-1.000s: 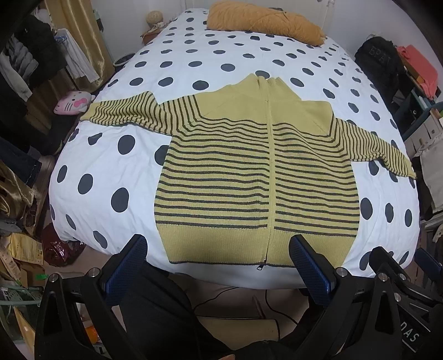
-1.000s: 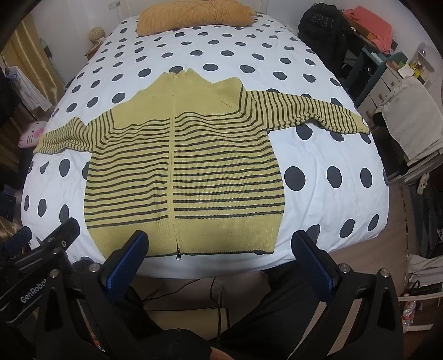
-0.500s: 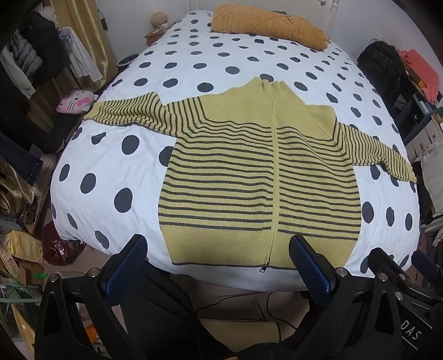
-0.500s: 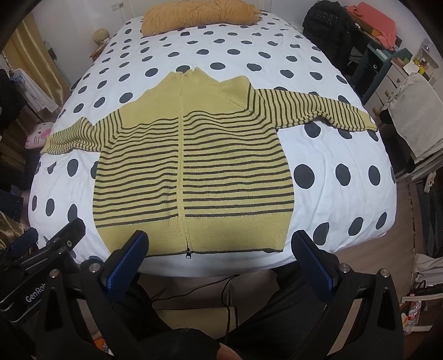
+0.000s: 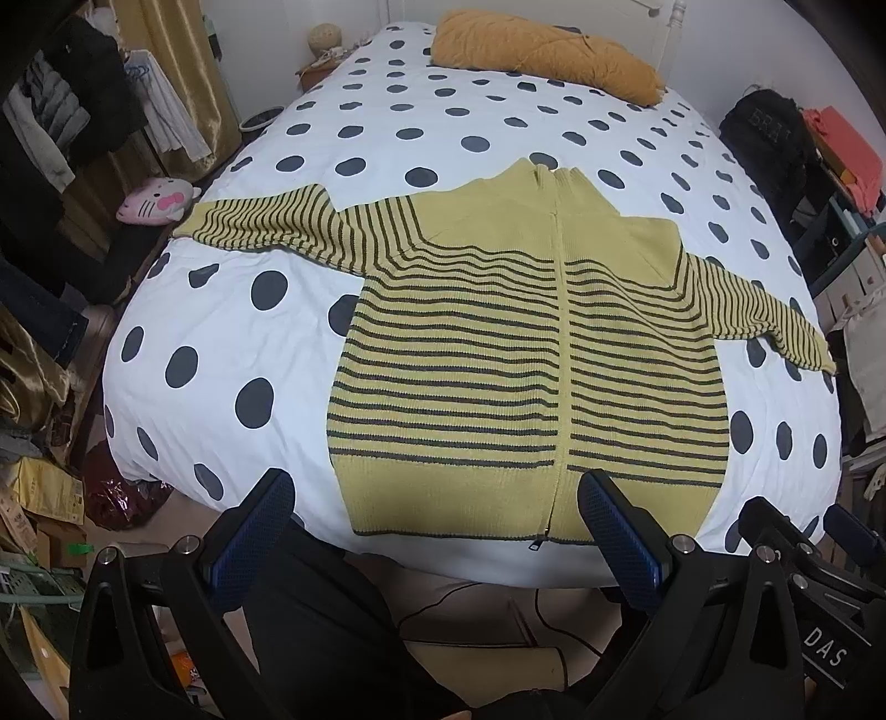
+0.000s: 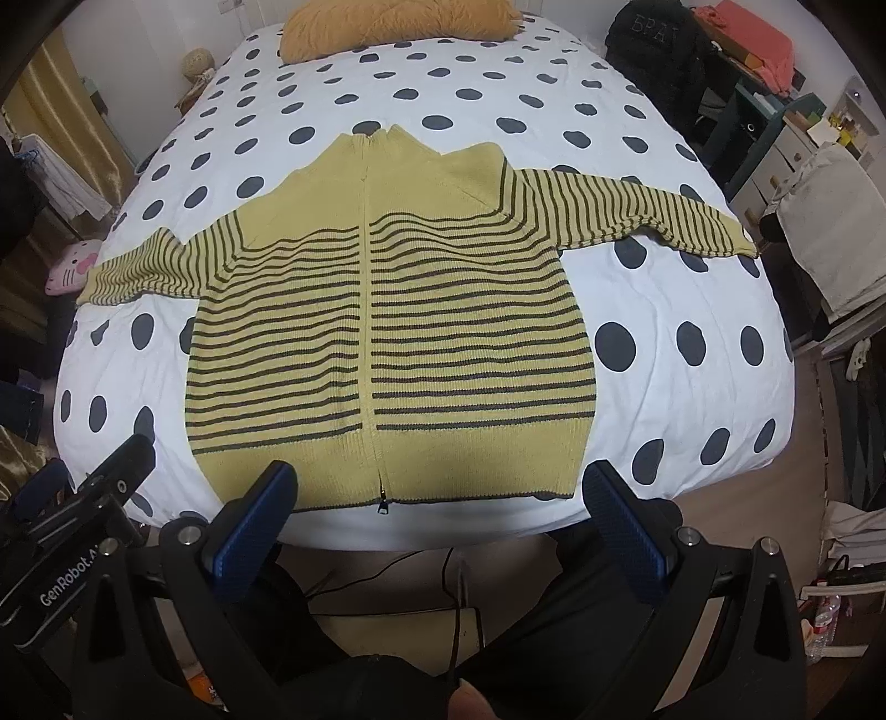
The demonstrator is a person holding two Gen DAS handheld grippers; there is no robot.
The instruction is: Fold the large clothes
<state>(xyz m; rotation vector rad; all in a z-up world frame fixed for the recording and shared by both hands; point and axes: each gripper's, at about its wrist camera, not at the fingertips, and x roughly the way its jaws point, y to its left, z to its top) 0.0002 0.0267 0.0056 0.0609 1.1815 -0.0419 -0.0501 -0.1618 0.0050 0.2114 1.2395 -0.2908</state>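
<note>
A yellow zip-up sweater with dark stripes point(image 5: 526, 354) lies flat, front up, on the polka-dot bed point(image 5: 221, 343), both sleeves spread out sideways and its hem at the near edge. It also shows in the right wrist view point(image 6: 387, 332). My left gripper point(image 5: 437, 526) is open and empty, just in front of the hem. My right gripper point(image 6: 437, 520) is open and empty, also over the hem by the zip pull point(image 6: 382, 505). Neither touches the sweater.
An orange pillow point(image 5: 548, 55) lies at the head of the bed. A pink cat plush point(image 5: 155, 202) and hanging clothes point(image 5: 72, 111) are on the left. A black backpack point(image 6: 659, 50), drawers and a chair point(image 6: 830, 221) stand on the right. Cables lie on the floor point(image 6: 454, 576).
Both grippers have moved forward toward the bed, so the sweater looks closer and its hem now lies between the fingertips. The sweater has not moved.
</note>
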